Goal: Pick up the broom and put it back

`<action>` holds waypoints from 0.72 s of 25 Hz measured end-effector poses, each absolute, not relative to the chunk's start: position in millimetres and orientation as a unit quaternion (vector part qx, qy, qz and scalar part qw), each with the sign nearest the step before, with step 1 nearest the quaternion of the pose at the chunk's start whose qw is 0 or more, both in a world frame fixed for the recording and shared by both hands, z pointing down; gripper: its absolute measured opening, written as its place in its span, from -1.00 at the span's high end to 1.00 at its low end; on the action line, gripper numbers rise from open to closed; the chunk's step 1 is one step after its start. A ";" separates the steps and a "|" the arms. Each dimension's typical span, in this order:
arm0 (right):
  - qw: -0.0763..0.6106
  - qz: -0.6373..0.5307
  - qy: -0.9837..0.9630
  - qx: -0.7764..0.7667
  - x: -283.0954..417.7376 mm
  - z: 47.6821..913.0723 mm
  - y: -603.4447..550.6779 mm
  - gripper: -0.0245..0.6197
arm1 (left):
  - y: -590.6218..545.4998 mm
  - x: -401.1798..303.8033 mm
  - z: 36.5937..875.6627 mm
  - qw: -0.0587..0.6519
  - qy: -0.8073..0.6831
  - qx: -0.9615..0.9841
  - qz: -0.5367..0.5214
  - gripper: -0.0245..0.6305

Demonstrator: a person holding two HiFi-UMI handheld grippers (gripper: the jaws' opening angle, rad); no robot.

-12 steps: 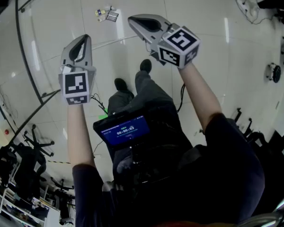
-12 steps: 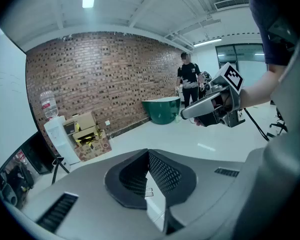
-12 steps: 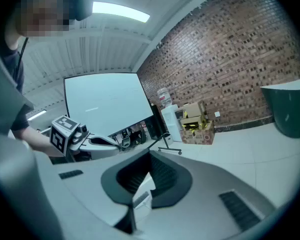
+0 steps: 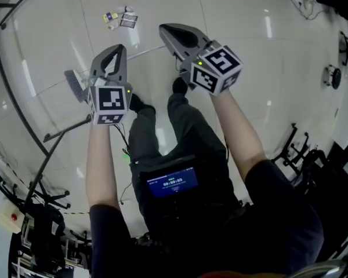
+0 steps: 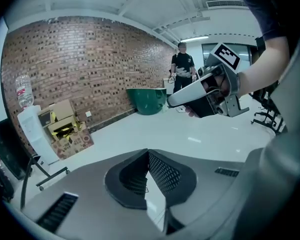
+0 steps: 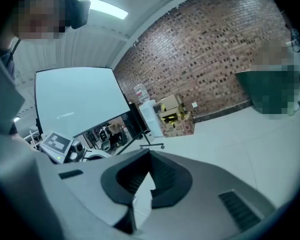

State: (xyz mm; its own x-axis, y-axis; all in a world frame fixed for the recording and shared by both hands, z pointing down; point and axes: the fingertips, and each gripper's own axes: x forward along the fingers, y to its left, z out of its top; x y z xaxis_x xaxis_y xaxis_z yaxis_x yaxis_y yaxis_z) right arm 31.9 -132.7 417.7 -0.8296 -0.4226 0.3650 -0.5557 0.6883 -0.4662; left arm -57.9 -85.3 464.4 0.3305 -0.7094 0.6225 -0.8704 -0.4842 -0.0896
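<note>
Left gripper (image 4: 117, 47) and right gripper (image 4: 164, 29) both pressed together, empty, held over the floor (image 4: 243, 16) — broom (image 4: 74, 84) lies there.

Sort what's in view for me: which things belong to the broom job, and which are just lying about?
For the job:
- broom, lying on the floor
- left gripper, shut and empty
- right gripper, shut and empty

Lying about:
- small packets on the floor
- green tub
- cardboard boxes

Floor (image 4: 232, 16): glossy, smooth pale tile, mirroring lights.
Wall (image 5: 80, 69): rough matt brick.
Left gripper (image 5: 148, 155): matt grey plastic shell; black meshed pads (image 5: 162, 174).
Right gripper (image 6: 149, 155): matt grey plastic, ribbed black lining.
Boxes (image 5: 65, 126): matt cardboard.
Trousers (image 4: 191, 126): dull cloth.
</note>
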 end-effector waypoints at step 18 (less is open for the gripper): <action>0.262 0.225 -0.922 0.177 11.2 694.3 -117.8 0.88 | -123.1 -21.1 840.4 0.083 -0.382 0.854 0.345 0.93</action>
